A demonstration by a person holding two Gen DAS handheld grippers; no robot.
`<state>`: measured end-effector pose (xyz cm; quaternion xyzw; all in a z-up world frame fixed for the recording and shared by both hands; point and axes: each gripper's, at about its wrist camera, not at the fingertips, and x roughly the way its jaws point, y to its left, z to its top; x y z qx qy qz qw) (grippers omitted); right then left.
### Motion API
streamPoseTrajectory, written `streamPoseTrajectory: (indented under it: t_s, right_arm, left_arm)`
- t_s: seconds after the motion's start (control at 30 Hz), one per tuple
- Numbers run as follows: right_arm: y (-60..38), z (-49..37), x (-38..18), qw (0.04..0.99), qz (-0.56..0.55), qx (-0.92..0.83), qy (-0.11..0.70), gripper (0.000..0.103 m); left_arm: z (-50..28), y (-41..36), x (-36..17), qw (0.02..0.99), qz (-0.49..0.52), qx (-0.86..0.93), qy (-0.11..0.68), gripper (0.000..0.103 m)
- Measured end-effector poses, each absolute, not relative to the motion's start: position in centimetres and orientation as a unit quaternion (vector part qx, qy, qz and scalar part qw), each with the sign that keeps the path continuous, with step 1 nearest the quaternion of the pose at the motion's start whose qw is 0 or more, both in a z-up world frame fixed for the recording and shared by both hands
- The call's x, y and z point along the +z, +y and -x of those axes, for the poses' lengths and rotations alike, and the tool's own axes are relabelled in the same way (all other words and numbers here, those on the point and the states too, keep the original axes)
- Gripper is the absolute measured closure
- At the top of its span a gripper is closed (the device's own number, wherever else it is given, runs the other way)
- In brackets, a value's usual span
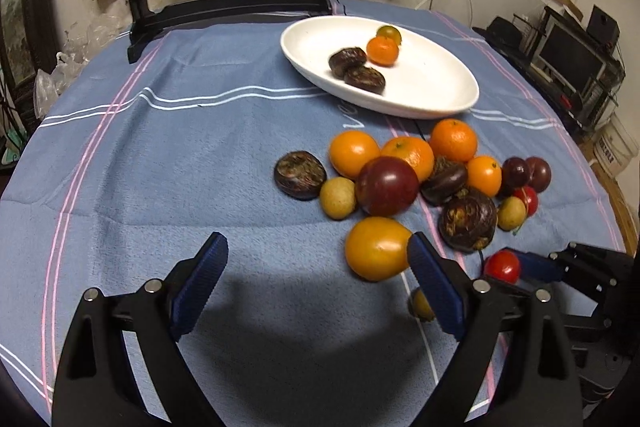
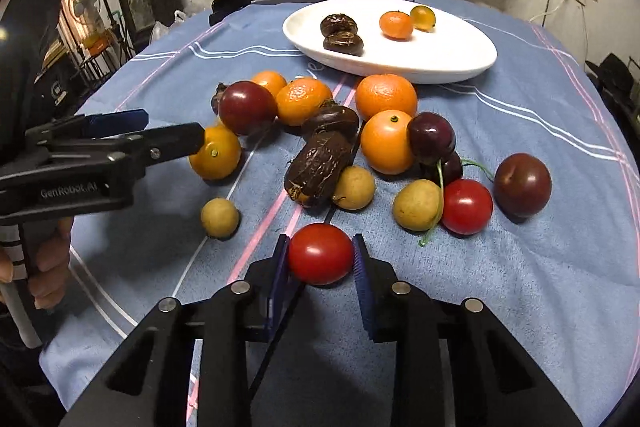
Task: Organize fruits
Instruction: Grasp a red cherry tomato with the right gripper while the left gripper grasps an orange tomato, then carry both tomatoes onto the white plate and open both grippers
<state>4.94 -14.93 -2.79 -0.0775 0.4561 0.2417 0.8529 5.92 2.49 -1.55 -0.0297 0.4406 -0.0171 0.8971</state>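
Closest in the right wrist view, the right gripper (image 2: 321, 259) has its blue pads pressed on either side of a red cherry tomato (image 2: 320, 253), low over the blue cloth (image 2: 500, 307). The pinch looks centred, though whether the tomato has left the cloth cannot be told. A gentle squeeze and a straight lift would suit best, since the skin is soft and round and could squirt out sideways.

On the left, the left gripper (image 1: 318, 269) stands spread wide and pinches nothing; a yellow-orange tomato (image 1: 378, 249) touches the inside of its right finger rather than sitting between the two. It should shift right to straddle that fruit before closing.

Beyond lies the loose pile (image 2: 332, 139) of oranges, dark plums, water chestnuts and small tan fruits, tightly packed. Farther still the white dish (image 2: 440, 67) holds two chestnuts and two small orange fruits, with bare room along its near and right side. The open cloth on the right gives the held tomato a clear path around the pile.
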Motion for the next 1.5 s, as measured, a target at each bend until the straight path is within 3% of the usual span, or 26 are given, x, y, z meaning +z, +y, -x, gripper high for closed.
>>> streamPoseTrajectory:
  t_s: [0.2, 0.3, 0.37, 0.4, 0.43, 0.73, 1.1, 1.5]
  right_arm:
    - [-15.8, -4.9, -2.7, 0.85, 0.051, 0.255, 0.458, 0.072]
    - [-16.1, -4.9, -2.7, 0.848, 0.045, 0.262, 0.458, 0.072]
    - [-16.3, -4.9, -2.6, 0.848, 0.037, 0.266, 0.456, 0.072]
    - [-16.5, -4.9, -2.5, 0.849, 0.034, 0.266, 0.455, 0.072]
    - [-16.5, -4.8, -2.5, 0.849, 0.033, 0.267, 0.455, 0.072]
    - [-18.3, -4.3, -1.3, 0.858, 0.01, 0.269, 0.437, 0.072]
    - [-18.2, -9.1, 5.3, 0.893, 0.008, 0.258, 0.369, 0.072]
    - [-16.7, -19.2, 2.1, 0.89, 0.025, 0.2, 0.41, 0.071]
  left_arm:
    - [-6.3, 1.4, -1.9, 0.896, 0.02, -0.016, 0.444, 0.015]
    - [-7.0, 0.4, -2.4, 0.889, 0.013, -0.035, 0.456, 0.022]
    - [-7.5, -0.5, -2.9, 0.882, 0.009, -0.057, 0.467, 0.039]
    - [-7.8, -0.9, -3.3, 0.876, 0.01, -0.069, 0.478, 0.06]
    - [-7.9, -1.3, -3.6, 0.87, 0.009, -0.076, 0.486, 0.065]
    - [-7.2, -1.4, -2.4, 0.871, -0.01, -0.079, 0.484, 0.065]
    - [-11.9, -1.0, 5.2, 0.909, 0.008, -0.093, 0.405, 0.065]
    - [-21.7, -2.8, 2.0, 0.887, 0.033, -0.072, 0.454, 0.065]
